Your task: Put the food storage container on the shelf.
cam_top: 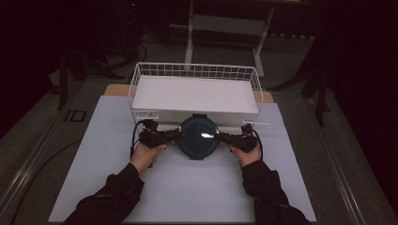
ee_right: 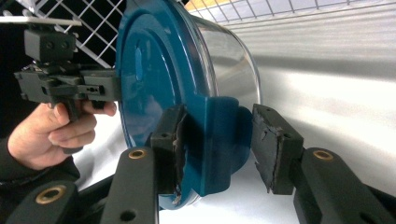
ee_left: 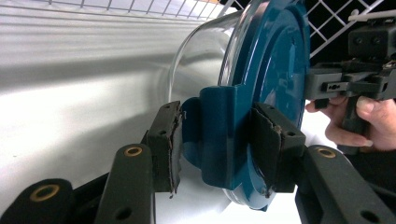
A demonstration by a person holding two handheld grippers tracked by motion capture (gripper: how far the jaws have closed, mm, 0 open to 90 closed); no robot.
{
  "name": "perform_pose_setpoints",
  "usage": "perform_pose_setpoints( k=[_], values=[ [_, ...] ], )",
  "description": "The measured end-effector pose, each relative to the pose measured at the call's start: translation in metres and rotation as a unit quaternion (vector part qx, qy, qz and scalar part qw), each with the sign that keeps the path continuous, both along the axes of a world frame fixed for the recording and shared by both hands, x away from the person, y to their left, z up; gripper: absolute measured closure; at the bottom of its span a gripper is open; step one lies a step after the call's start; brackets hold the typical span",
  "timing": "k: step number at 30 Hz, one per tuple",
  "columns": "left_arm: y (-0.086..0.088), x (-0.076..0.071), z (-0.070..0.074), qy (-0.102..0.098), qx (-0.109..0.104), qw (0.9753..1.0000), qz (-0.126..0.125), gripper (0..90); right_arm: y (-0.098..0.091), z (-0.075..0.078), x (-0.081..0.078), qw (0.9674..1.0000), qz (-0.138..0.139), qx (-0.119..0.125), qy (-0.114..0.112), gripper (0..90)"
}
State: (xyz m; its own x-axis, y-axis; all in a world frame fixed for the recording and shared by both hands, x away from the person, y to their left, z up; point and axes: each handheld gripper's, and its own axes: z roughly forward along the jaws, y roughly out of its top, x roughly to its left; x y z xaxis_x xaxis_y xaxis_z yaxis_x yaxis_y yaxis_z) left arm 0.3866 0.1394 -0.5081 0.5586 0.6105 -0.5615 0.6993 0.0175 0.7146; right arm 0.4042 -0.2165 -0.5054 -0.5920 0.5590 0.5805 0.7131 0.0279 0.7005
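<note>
Here, left tongs (ee_left: pixel 217 144) clamp a lid tab (ee_left: pixel 223 135) of the glass container (cam_top: pixel 198 137); right tongs (ee_right: pixel 219 149) straddle theirs, slightly open.

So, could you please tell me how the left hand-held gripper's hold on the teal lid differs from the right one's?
The left hand-held gripper has both pads pressed on the teal lid's clip tab, whereas the right hand-held gripper touches its tab with one pad only; a gap shows at the other. The left one sits at the lid's left edge, the right one at its right edge. Both straddle a side tab of the same lidded glass container.
</note>
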Motion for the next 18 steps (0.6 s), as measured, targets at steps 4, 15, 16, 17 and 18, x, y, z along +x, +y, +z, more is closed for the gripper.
perform_pose_setpoints(
  k=[4,15,16,17,18],
  values=[
    [0.002,0.005,-0.001,-0.007,0.001,1.0,-0.001,54.3,-0.001,-0.002,0.002,1.0,-0.004,0.004,0.0,55.1],
    [0.005,0.011,-0.003,-0.035,0.014,0.9978,0.054,53.8,0.015,0.0,0.003,0.999,-0.033,-0.02,-0.025,49.3],
    [0.005,0.01,-0.003,-0.038,0.017,0.9976,0.055,53.2,0.016,0.001,0.003,0.9988,-0.034,-0.022,-0.027,49.4],
    [0.005,0.011,-0.003,-0.04,0.018,0.9976,0.054,52.2,0.016,0.001,0.004,0.9986,-0.036,-0.025,-0.03,49.3],
    [0.005,0.011,-0.004,-0.04,0.018,0.9973,0.059,49.4,0.016,0.001,0.005,0.9985,-0.036,-0.025,-0.031,49.3]
  ],
)
